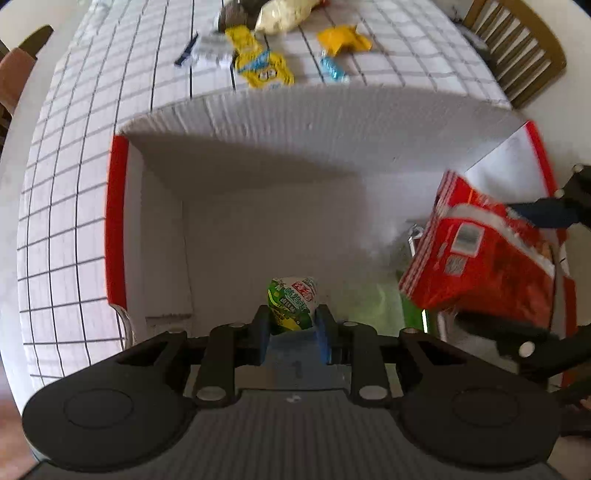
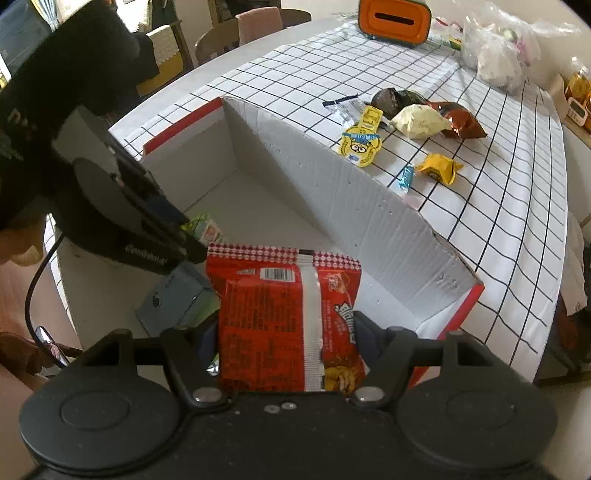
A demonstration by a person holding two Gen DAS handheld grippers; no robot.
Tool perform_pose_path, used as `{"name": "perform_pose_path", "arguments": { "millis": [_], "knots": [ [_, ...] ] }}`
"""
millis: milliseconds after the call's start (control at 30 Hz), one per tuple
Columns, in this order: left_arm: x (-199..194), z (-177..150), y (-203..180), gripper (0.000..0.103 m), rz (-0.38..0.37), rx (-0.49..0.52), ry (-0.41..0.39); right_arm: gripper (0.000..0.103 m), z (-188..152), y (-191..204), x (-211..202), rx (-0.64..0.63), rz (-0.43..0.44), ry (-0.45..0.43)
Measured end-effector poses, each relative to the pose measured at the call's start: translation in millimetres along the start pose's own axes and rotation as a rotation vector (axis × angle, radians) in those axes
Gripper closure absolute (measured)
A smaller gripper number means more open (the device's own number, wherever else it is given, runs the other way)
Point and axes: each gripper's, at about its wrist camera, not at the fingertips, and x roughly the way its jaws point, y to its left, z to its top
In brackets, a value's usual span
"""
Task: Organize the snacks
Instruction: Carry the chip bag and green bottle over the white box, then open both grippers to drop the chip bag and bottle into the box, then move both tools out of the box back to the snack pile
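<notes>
A white cardboard box (image 1: 258,122) with red outer edges lies open on the grid-patterned tablecloth (image 2: 480,184). My left gripper (image 1: 291,314) points down into the box, its blue pads shut on a small green-and-white snack packet (image 1: 293,299). The right wrist view shows this gripper (image 2: 184,236) with the green packet (image 2: 203,225) low over the box's left part. My right gripper (image 2: 288,332) is shut on a red snack bag (image 2: 280,321), held over the near right part of the box (image 2: 332,192). The red bag (image 1: 480,258) hangs tilted at the right of the left wrist view.
A pale blue carton (image 2: 173,295) lies in the box beside something green. Beyond the box, loose snacks lie on the cloth: a yellow cartoon packet (image 2: 360,142), a yellow wrapped sweet (image 2: 439,168), a small blue sweet (image 2: 406,177), cream (image 2: 421,120) and brown (image 2: 461,118) bags. An orange container (image 2: 393,18) stands further back.
</notes>
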Motion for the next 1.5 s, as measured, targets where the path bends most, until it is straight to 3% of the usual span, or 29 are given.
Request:
{"name": "perform_pose_path", "arguments": {
  "millis": [300,567,867,1133,1467,1500],
  "knots": [
    [3.3,0.2,-1.0,0.075,-0.007,-0.004,0.021,0.032,2.2,-10.0,-2.4,0.068,0.015,-0.002],
    [-19.7,7.7,3.1,0.074,-0.030,-0.008,-0.041,0.029,2.8,-17.4,-19.3,0.112,0.037,-0.045],
    [-57.7,18.2,1.9,0.058,-0.063,-0.007,-0.164,0.026,10.7,-30.7,-48.2,0.172,0.037,-0.128],
    [-84.9,33.5,2.7,0.035,-0.056,-0.002,-0.275,0.019,25.2,-47.2,-68.8,0.228,0.016,-0.205],
    [-101.0,71.3,18.9,0.025,-0.026,-0.015,-0.381,0.014,47.0,-74.7,-71.6,0.306,-0.022,-0.257],
    [-102.9,75.7,20.6,0.023,-0.029,-0.015,-0.394,0.010,49.8,-78.4,-70.7,0.315,-0.025,-0.260]
  ]
}}
